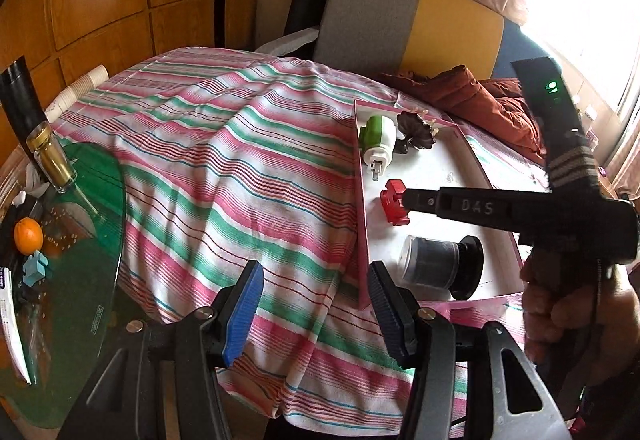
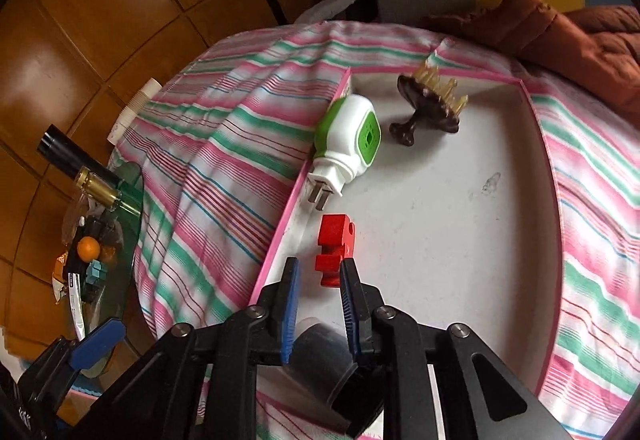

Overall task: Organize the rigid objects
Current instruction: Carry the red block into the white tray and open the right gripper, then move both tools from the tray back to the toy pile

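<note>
A pink-rimmed white tray [image 1: 434,170] [image 2: 460,208] lies on the striped cloth. In it lie a red block [image 1: 394,202] [image 2: 335,250], a green-and-white plug-in device [image 1: 376,142] [image 2: 347,138], a dark brown comb-like brush [image 1: 416,130] [image 2: 430,106] and a clear jar with a black lid [image 1: 440,266] [image 2: 320,350]. My right gripper [image 2: 319,276] [image 1: 404,196] is open, its fingertips just short of the red block, with the jar beneath it. My left gripper [image 1: 316,292] is open and empty above the cloth, left of the tray.
A green glass side table [image 1: 80,224] at the left holds a gold-capped bottle [image 1: 50,156], an orange [image 1: 28,235], a light blue block [image 1: 35,267] and clutter. A stack of paper cups [image 1: 78,90], a grey-and-yellow chair [image 1: 404,24] and a rust-brown jacket [image 1: 476,100] lie beyond.
</note>
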`<state>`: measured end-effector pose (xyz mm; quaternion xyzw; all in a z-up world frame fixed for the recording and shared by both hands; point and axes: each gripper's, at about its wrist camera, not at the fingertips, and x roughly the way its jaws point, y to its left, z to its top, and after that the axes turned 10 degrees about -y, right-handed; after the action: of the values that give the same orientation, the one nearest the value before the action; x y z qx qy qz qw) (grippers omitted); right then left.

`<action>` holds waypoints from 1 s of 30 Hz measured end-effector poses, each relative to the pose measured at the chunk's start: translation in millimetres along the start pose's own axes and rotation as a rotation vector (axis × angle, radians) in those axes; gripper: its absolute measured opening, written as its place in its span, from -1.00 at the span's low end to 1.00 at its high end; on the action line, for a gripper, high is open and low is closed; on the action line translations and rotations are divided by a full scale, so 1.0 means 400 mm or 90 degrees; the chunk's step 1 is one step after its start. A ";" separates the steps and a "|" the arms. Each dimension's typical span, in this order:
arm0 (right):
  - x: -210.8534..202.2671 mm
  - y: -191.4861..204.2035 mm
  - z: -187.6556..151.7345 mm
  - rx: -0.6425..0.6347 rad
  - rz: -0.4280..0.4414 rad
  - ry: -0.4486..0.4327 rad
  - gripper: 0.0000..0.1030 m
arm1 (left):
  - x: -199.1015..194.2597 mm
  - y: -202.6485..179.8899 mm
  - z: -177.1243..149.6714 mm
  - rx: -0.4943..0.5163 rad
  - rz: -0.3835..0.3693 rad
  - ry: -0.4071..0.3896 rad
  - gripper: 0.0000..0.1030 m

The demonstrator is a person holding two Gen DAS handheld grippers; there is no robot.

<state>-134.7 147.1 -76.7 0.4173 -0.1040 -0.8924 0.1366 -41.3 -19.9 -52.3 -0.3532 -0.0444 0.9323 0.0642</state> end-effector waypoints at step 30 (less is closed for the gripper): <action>-0.363 -0.205 -0.066 0.041 -0.102 -0.151 -0.19 | -0.070 -0.074 0.004 0.053 -0.025 -0.029 0.06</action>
<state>-38.0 270.5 -13.9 0.3201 -0.1141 -0.9397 0.0380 -19.0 4.9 -29.3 -0.3281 -0.0137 0.9397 0.0959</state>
